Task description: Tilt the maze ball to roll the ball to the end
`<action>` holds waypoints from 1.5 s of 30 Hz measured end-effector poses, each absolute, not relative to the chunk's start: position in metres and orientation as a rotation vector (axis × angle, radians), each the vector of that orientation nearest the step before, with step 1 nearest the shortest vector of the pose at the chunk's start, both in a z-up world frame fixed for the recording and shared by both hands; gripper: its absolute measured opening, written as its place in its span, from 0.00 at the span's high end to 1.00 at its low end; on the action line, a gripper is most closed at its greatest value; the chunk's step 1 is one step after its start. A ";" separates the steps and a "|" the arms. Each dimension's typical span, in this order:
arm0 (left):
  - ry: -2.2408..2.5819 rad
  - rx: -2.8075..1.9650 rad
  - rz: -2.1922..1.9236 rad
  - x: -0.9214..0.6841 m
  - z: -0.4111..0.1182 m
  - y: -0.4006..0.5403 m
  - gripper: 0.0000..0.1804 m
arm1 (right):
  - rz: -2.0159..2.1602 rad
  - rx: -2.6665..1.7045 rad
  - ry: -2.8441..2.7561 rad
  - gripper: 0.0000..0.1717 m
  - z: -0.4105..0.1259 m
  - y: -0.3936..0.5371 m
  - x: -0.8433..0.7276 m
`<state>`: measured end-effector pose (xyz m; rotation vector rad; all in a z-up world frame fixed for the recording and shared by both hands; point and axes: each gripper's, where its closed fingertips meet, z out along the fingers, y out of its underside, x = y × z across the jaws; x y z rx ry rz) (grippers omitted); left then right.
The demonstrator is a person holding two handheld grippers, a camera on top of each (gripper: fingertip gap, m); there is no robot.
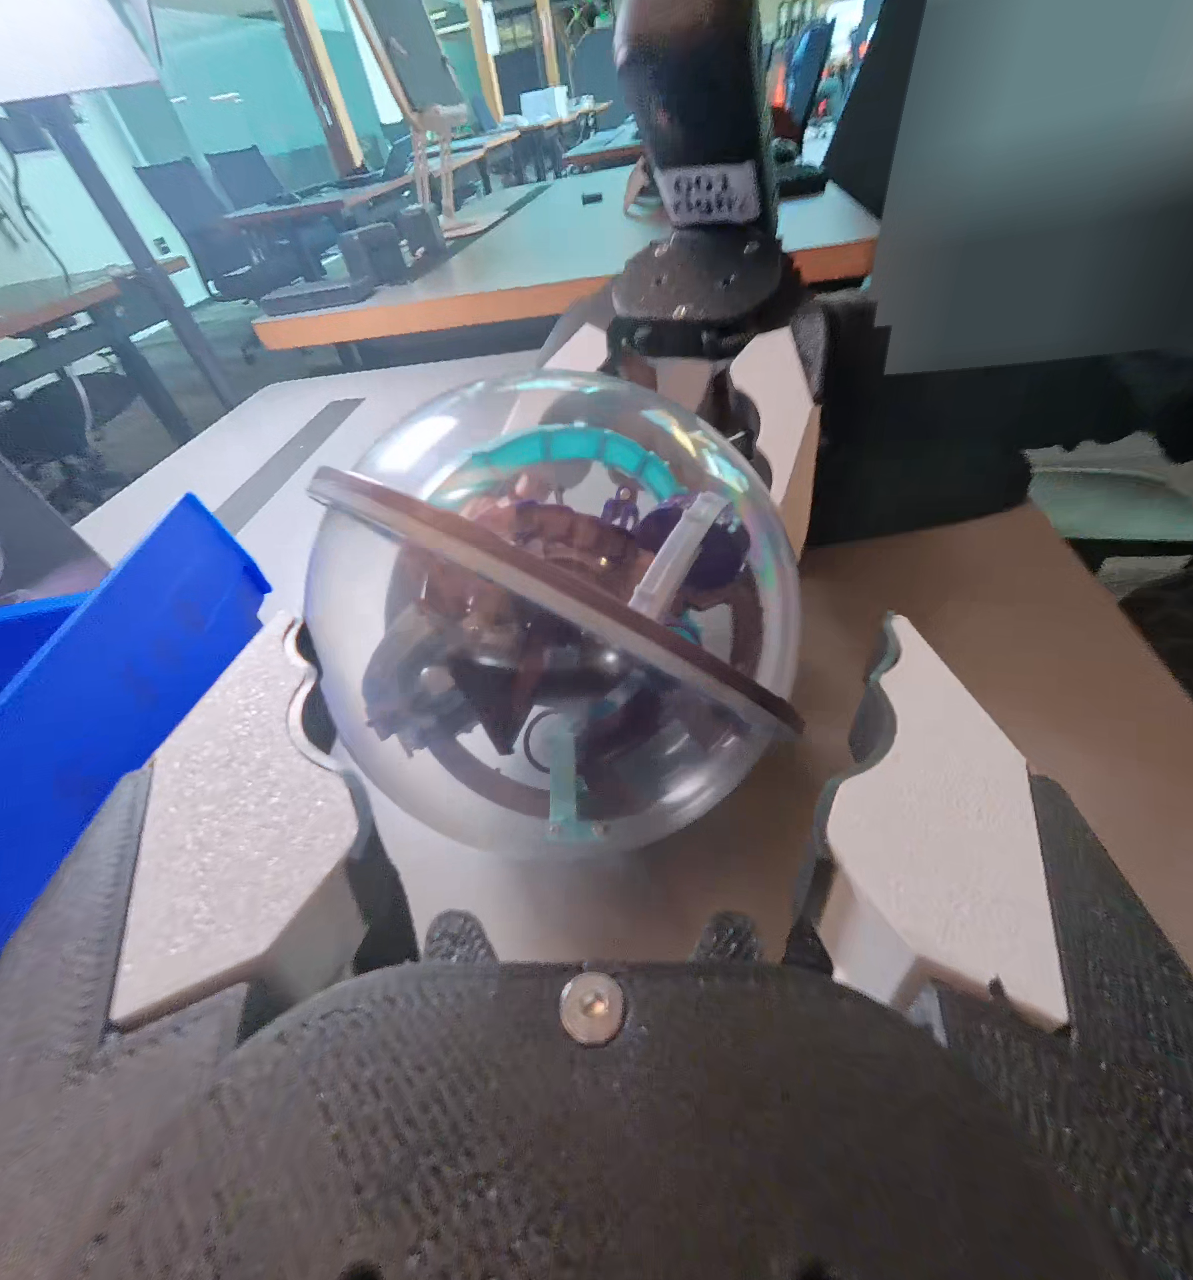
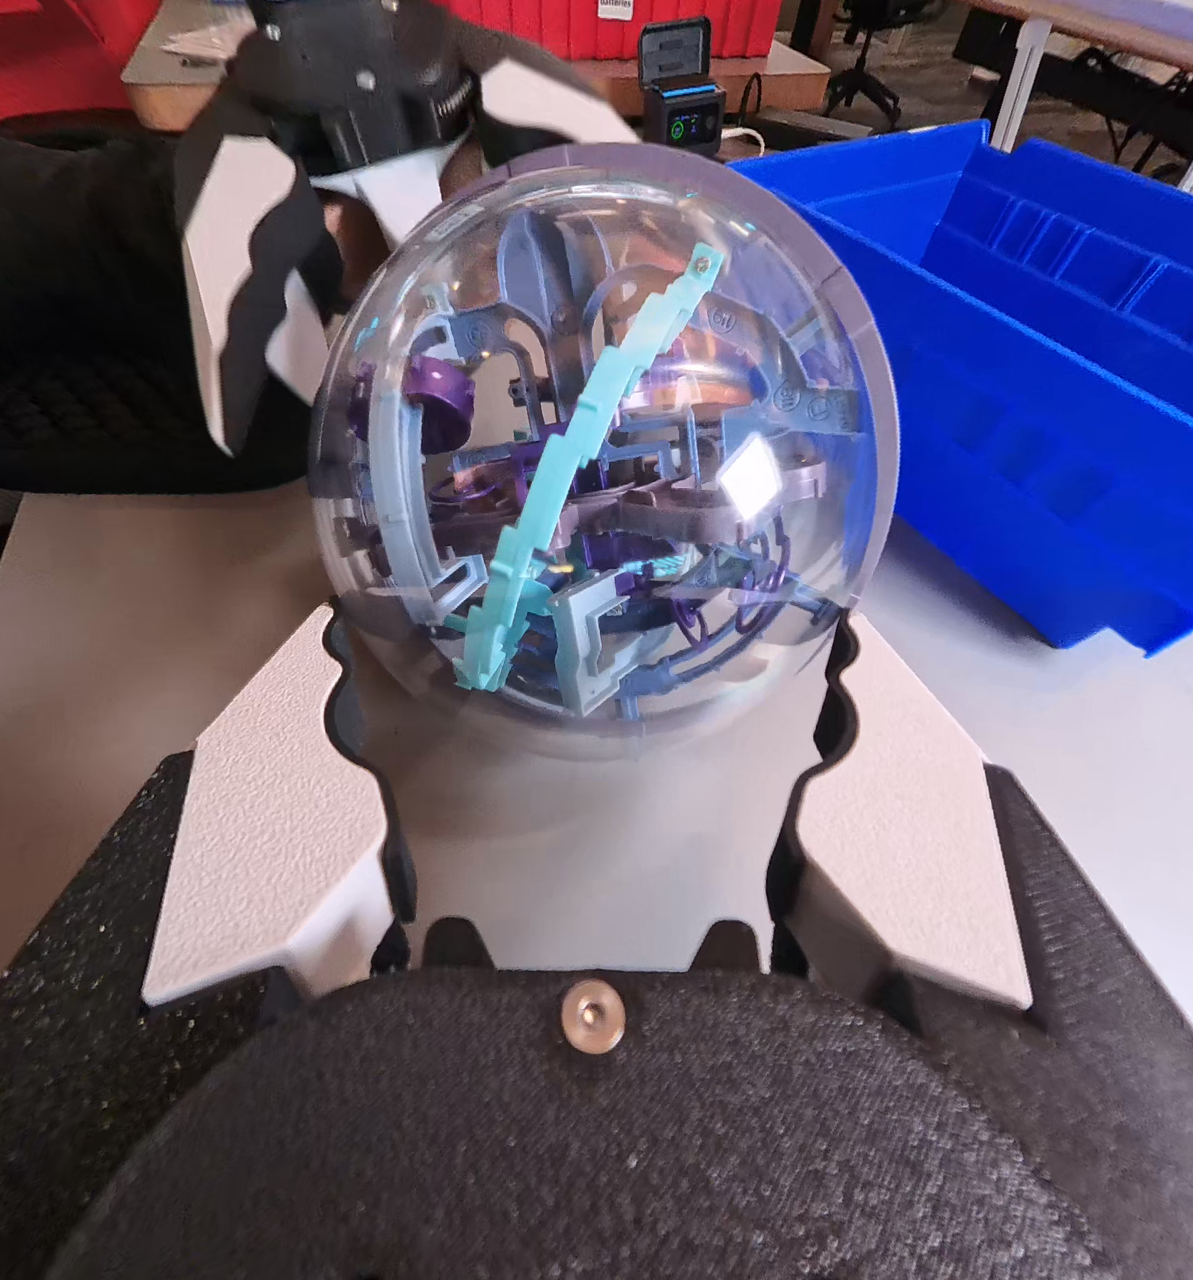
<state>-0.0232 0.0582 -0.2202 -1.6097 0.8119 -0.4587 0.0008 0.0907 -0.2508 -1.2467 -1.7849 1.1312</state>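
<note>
The maze ball (image 1: 552,616) is a clear sphere with teal, purple and grey tracks inside and a brown ring around its middle, which sits tilted. In the right wrist view the maze ball (image 2: 601,429) sits between my right gripper's (image 2: 587,623) fingertips, and both pads press on its lower sides. My left gripper (image 1: 594,623) is open around the ball from the opposite side. Its left finger (image 1: 282,665) is at the shell, and its right finger (image 1: 884,672) stands clear of it. I cannot pick out the small ball inside.
A blue bin (image 1: 95,658) lies close to the left of my left gripper; it also shows in the right wrist view (image 2: 1030,381), to the right of the ball. The pale table (image 2: 130,589) is under the ball. A dark chair (image 2: 60,346) stands at its edge.
</note>
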 end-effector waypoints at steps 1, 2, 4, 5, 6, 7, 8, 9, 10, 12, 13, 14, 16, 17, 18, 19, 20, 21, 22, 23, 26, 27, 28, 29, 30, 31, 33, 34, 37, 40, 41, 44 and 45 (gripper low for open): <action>0.812 -1.614 -0.423 -0.025 -0.225 0.061 0.16 | 1.129 -1.245 -1.778 0.23 -0.249 0.091 0.000; 0.814 -1.622 -0.397 -0.027 -0.229 0.063 0.17 | 1.131 -1.242 -1.766 0.23 -0.246 0.091 -0.001; 0.800 -1.653 -0.401 -0.034 -0.236 0.065 0.21 | 1.155 -1.232 -1.736 0.23 -0.240 0.091 -0.002; 0.782 -1.667 -0.417 -0.037 -0.238 0.065 0.24 | 1.169 -1.226 -1.720 0.24 -0.237 0.091 -0.002; 0.769 -1.677 -0.437 -0.038 -0.241 0.065 0.25 | 1.178 -1.219 -1.704 0.24 -0.234 0.091 -0.001; 0.758 -1.685 -0.443 -0.039 -0.243 0.066 0.25 | 1.180 -1.212 -1.690 0.24 -0.232 0.093 -0.001; 0.754 -1.691 -0.440 -0.040 -0.244 0.066 0.25 | 1.180 -1.208 -1.680 0.24 -0.231 0.095 0.000; 0.757 -1.696 -0.435 -0.040 -0.246 0.066 0.25 | 1.182 -1.210 -1.675 0.24 -0.231 0.097 0.001; 0.758 -1.701 -0.434 -0.040 -0.247 0.066 0.26 | 1.188 -1.218 -1.670 0.24 -0.232 0.099 0.003; 0.749 -1.710 -0.439 -0.040 -0.248 0.066 0.26 | 1.196 -1.231 -1.655 0.23 -0.233 0.104 0.005; 0.742 -1.715 -0.441 -0.041 -0.249 0.067 0.26 | 1.193 -1.235 -1.649 0.23 -0.233 0.106 0.007; 0.735 -1.721 -0.446 -0.042 -0.250 0.067 0.26 | 1.187 -1.239 -1.646 0.23 -0.234 0.108 0.008; 0.725 -1.734 -0.455 -0.044 -0.252 0.066 0.26 | 1.174 -1.243 -1.647 0.23 -0.236 0.111 0.009; 0.721 -1.743 -0.459 -0.045 -0.253 0.066 0.26 | 1.168 -1.246 -1.652 0.23 -0.238 0.111 0.009; 0.719 -1.754 -0.460 -0.046 -0.255 0.066 0.26 | 1.167 -1.248 -1.657 0.24 -0.239 0.111 0.009; 0.717 -1.764 -0.461 -0.046 -0.257 0.066 0.27 | 1.168 -1.252 -1.663 0.23 -0.241 0.110 0.009; 0.721 -1.774 -0.462 -0.046 -0.260 0.065 0.27 | 1.171 -1.256 -1.669 0.23 -0.243 0.110 0.008; 0.727 -1.784 -0.463 -0.046 -0.262 0.065 0.27 | 1.177 -1.261 -1.673 0.23 -0.245 0.109 0.008; 0.735 -1.793 -0.462 -0.045 -0.264 0.064 0.27 | 1.191 -1.266 -1.674 0.22 -0.245 0.109 0.008; 0.737 -1.801 -0.464 -0.045 -0.265 0.064 0.27 | 1.204 -1.271 -1.674 0.22 -0.246 0.108 0.008; 0.730 -1.834 -0.497 -0.044 -0.270 0.062 0.28 | 1.239 -1.274 -1.657 0.22 -0.243 0.108 0.008; 0.727 -1.847 -0.514 -0.044 -0.272 0.061 0.29 | 1.254 -1.276 -1.649 0.22 -0.242 0.107 0.008; 0.724 -1.860 -0.531 -0.043 -0.274 0.061 0.29 | 1.269 -1.274 -1.641 0.22 -0.240 0.107 0.008; 0.719 -1.871 -0.545 -0.042 -0.276 0.061 0.29 | 1.278 -1.271 -1.636 0.22 -0.238 0.107 0.008; 0.717 -1.878 -0.550 -0.041 -0.277 0.061 0.29 | 1.285 -1.269 -1.634 0.22 -0.238 0.106 0.009; 0.716 -1.887 -0.553 -0.040 -0.279 0.061 0.29 | 1.290 -1.265 -1.631 0.22 -0.237 0.106 0.009; 0.711 -1.904 -0.561 -0.039 -0.281 0.060 0.29 | 1.306 -1.262 -1.626 0.23 -0.235 0.105 0.008; 0.708 -1.911 -0.565 -0.038 -0.282 0.060 0.29 | 1.319 -1.260 -1.626 0.24 -0.234 0.104 0.008; 0.714 -1.937 -0.572 -0.034 -0.288 0.060 0.30 | 1.369 -1.241 -1.636 0.26 -0.232 0.100 0.009; 0.739 -1.935 -0.541 -0.033 -0.289 0.059 0.30 | 1.385 -1.241 -1.657 0.26 -0.235 0.097 0.010; 0.741 -1.925 -0.534 -0.033 -0.288 0.059 0.31 | 1.386 -1.242 -1.662 0.26 -0.236 0.097 0.011; 0.733 -1.912 -0.542 -0.033 -0.284 0.059 0.31 | 1.410 -1.248 -1.661 0.26 -0.238 0.098 0.012; 0.729 -1.910 -0.545 -0.033 -0.283 0.059 0.32 | 1.419 -1.251 -1.658 0.26 -0.238 0.099 0.013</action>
